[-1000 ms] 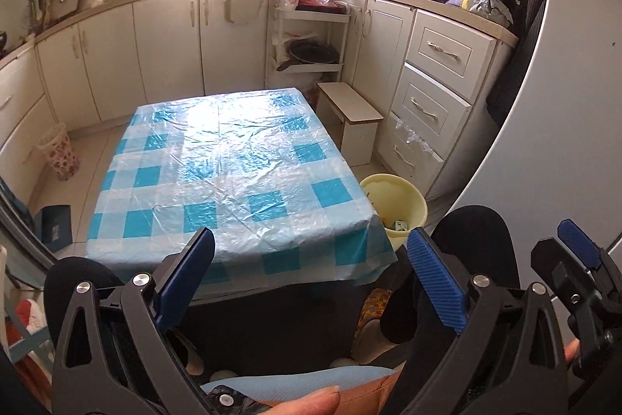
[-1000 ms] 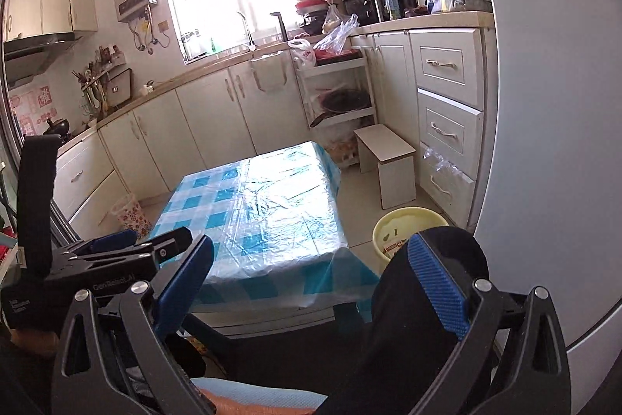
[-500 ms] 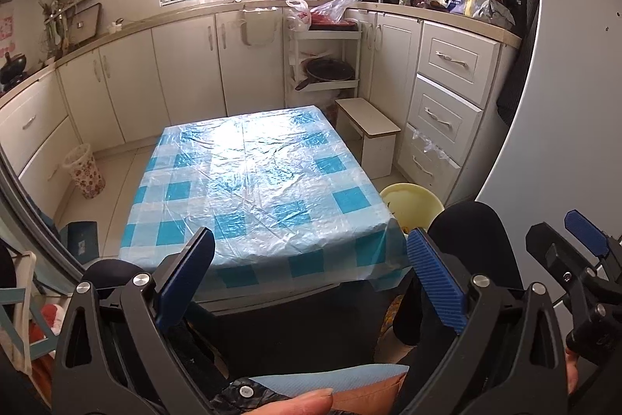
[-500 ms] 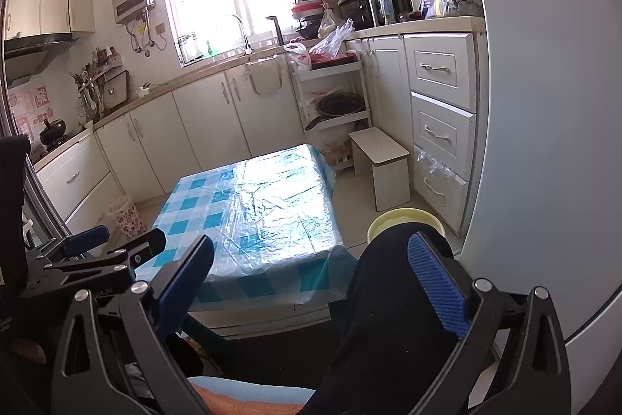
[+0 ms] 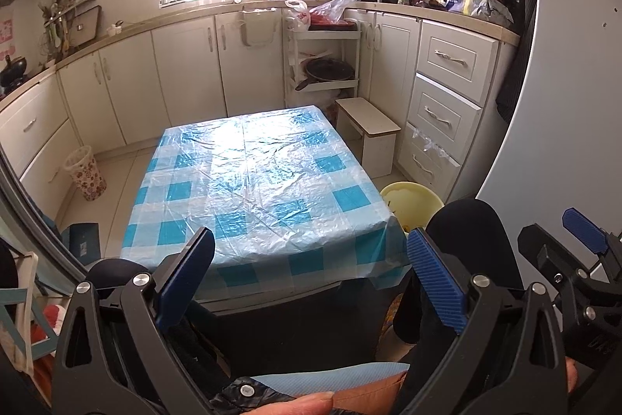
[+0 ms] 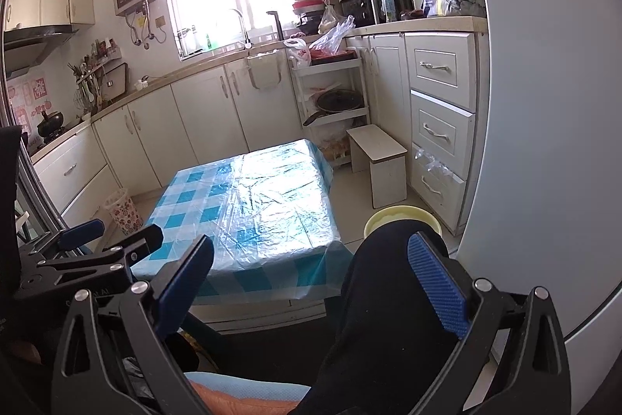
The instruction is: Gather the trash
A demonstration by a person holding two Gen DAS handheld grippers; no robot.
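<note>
No loose trash shows on the low table (image 5: pixel 256 189), which is covered with a blue checked cloth under clear plastic. A yellow bin (image 5: pixel 412 197) stands on the floor at the table's near right corner, with small scraps inside. It also shows in the right wrist view as the yellow bin (image 6: pixel 400 216), behind a black-clad knee. My left gripper (image 5: pixel 311 275) is open and holds nothing, hanging short of the table's near edge. My right gripper (image 6: pixel 313 271) is open and holds nothing too, over the person's lap.
A floral waste basket (image 5: pixel 85 174) stands on the floor left of the table. A white step stool (image 5: pixel 369 139) sits by the drawers on the right. White cabinets line the back and left walls. A white fridge side (image 6: pixel 544 142) fills the right.
Both cameras have tilted up and drawn back a little, so the table sits lower and farther off and more of the window and counter shows. Both grippers stay open.
</note>
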